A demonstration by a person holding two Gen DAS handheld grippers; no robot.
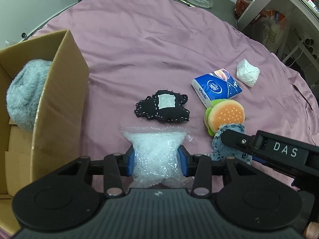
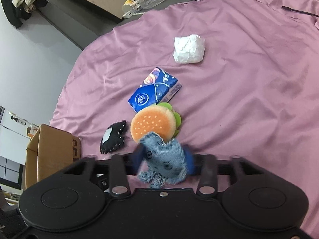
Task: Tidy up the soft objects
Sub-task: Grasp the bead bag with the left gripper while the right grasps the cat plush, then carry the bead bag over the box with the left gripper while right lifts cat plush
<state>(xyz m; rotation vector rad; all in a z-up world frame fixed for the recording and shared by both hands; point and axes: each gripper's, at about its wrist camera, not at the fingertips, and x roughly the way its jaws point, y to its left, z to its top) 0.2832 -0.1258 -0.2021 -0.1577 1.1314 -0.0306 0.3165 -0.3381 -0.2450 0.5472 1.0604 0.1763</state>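
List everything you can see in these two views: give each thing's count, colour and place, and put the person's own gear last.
cloth: one, mauve, under all the items.
box: one, brown cardboard, left edge of cloth.
fluffy item: one, pale blue, inside box.
black pouch: one, black with white patch, mid cloth.
tissue pack: one, blue, beside burger.
burger toy: one, orange and green, touching tissue pack.
wad: one, white, beyond tissue pack.
bubble bag: one, clear, between left pads.
denim toy: one, blue, between right pads.
left gripper: black, blue pads.
right gripper: black, blue pads.
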